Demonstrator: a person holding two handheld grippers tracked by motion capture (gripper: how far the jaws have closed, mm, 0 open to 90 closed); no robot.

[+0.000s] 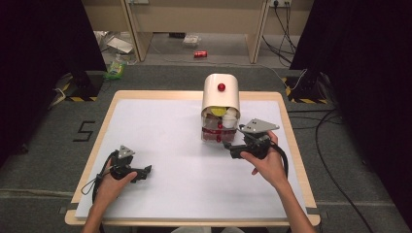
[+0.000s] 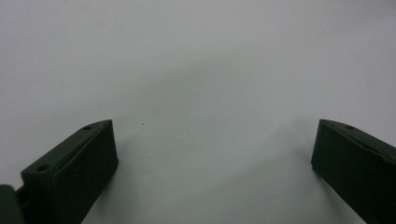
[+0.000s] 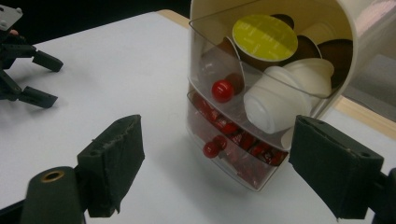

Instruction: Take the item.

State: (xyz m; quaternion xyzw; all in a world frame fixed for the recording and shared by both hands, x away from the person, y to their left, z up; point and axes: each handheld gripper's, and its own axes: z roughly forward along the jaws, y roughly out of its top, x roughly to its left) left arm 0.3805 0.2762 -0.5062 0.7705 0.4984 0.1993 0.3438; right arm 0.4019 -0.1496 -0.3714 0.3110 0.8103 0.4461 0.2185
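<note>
Right tool (image 3: 217, 163) open, just before drawer unit (image 3: 261, 88).

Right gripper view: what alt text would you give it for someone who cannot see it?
A clear two-drawer holder with coffee pods above and red pieces below stands on a white table. The right gripper faces it with open jaws; the left gripper sits far left.

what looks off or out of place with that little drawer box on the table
Nothing is spilled or broken. The drawer box stands upright on the table, but its clear upper drawer is tilted open, baring the coffee capsules inside; the lower drawer of red pieces looks shut. The right gripper is open in front of it, holding nothing.
</note>
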